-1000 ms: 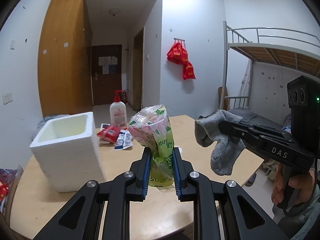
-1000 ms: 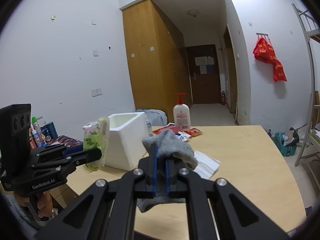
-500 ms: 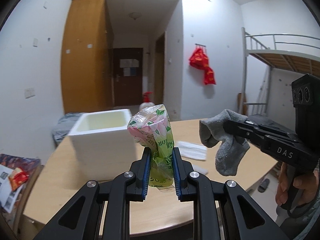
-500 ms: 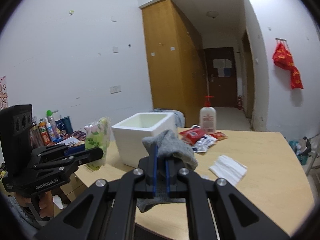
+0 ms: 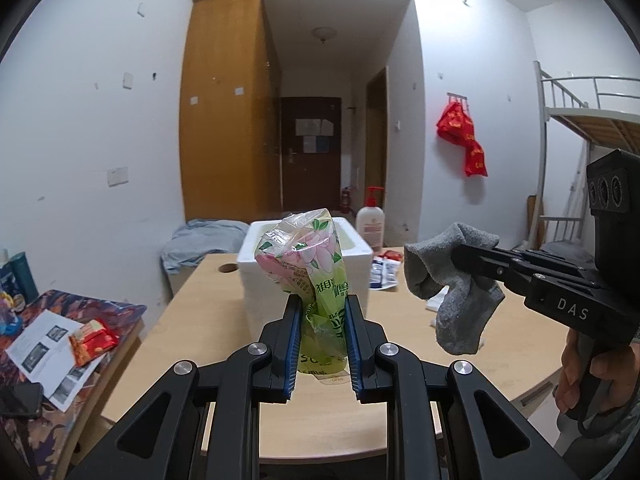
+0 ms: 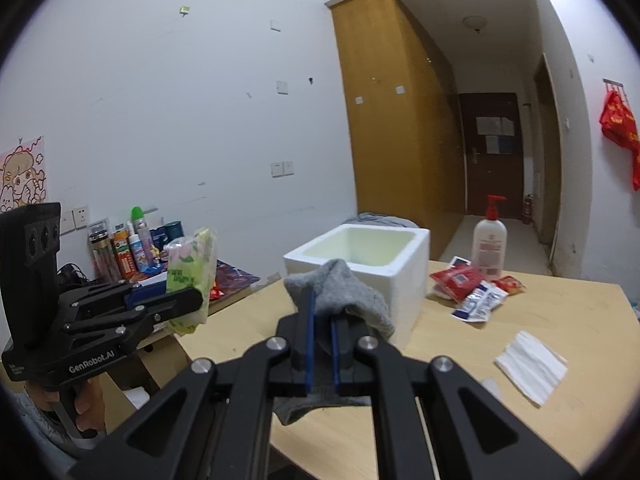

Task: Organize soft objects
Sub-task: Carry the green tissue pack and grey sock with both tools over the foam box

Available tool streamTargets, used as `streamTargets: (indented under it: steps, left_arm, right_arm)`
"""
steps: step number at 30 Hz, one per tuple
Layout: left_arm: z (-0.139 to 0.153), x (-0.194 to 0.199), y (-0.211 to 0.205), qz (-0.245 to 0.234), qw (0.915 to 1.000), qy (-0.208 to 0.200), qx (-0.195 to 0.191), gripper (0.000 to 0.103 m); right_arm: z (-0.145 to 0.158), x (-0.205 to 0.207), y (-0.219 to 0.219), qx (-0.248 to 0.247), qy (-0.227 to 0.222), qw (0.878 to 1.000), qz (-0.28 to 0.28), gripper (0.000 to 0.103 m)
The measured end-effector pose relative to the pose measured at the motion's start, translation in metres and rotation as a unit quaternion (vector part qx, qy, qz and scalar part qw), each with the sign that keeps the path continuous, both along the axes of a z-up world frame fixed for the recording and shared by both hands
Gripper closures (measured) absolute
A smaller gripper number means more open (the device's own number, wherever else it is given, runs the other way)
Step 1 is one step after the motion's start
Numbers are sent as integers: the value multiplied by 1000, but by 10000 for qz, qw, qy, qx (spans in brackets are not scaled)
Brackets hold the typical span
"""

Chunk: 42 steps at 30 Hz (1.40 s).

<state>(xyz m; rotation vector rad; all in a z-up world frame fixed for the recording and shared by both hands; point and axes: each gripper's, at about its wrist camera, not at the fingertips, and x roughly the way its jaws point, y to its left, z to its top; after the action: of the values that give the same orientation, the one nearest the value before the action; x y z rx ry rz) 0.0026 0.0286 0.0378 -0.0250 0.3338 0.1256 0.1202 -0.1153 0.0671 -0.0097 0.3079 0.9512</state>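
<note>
My left gripper (image 5: 320, 304) is shut on a green and pink plastic tissue pack (image 5: 310, 268) and holds it upright in the air, in front of a white foam box (image 5: 256, 268). It also shows at the left of the right wrist view (image 6: 188, 304) with the pack (image 6: 192, 268). My right gripper (image 6: 322, 312) is shut on a grey sock (image 6: 344, 292), held above the wooden table (image 6: 560, 420) short of the foam box (image 6: 360, 256). In the left wrist view the sock (image 5: 452, 280) hangs from the right gripper (image 5: 456, 256).
A lotion pump bottle (image 6: 489, 240), red and white sachets (image 6: 468, 284) and a white tissue (image 6: 532, 364) lie on the table. A side table at the left holds bottles (image 6: 132, 244), papers (image 5: 48, 340) and a red snack pack (image 5: 92, 340). A bunk bed (image 5: 592, 120) stands at the right.
Both grippers have swung to the left with their loads still held. The foam box now sits straight ahead behind the tissue pack, and the side table has come into view.
</note>
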Motion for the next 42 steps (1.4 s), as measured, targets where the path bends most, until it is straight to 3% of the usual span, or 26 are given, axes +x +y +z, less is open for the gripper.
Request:
streamTargets:
  steps: [21, 42]
  left_arm:
    - [-7, 7, 13, -16, 9998, 108, -187, 81]
    - [30, 49, 29, -23, 9999, -79, -133, 81]
  right_arm:
    - [3, 3, 17, -132, 38, 9999, 50, 94]
    - [44, 41, 31, 1, -229, 9997, 121, 94]
